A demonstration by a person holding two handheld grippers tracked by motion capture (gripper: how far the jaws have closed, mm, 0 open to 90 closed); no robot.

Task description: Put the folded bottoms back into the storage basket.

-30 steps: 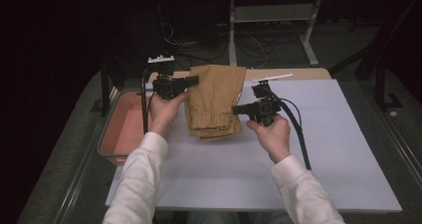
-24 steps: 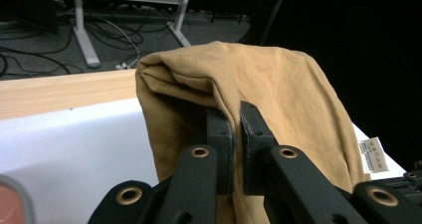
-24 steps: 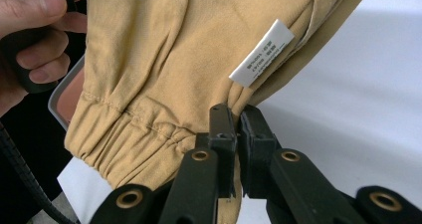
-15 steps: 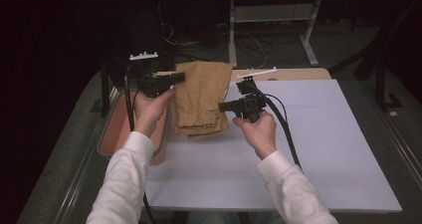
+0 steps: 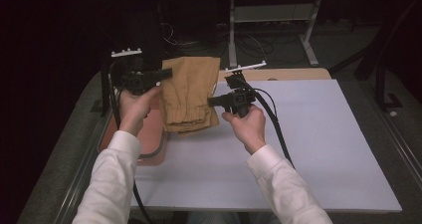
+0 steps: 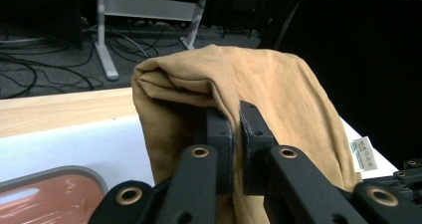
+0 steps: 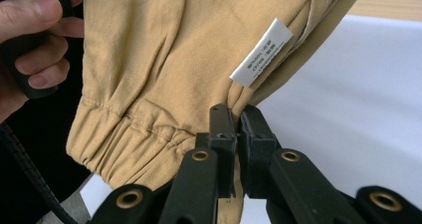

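Note:
A folded tan garment with an elastic hem hangs in the air between my two grippers, over the left part of the white table. My left gripper is shut on its upper left fold; in the left gripper view the jaws pinch the cloth from below. My right gripper is shut on the lower right edge. In the right gripper view its jaws clamp the cloth just under a white care label. The other hand shows at the left there.
A red tray sits at the table's left edge, partly under the garment and my left forearm. The white sheet covers the table to the right. A wooden board lies at the back, with a metal frame and cables beyond.
Both hands have carried the garment to the left and slightly up. It now hangs partly over the red tray instead of over the middle of the table.

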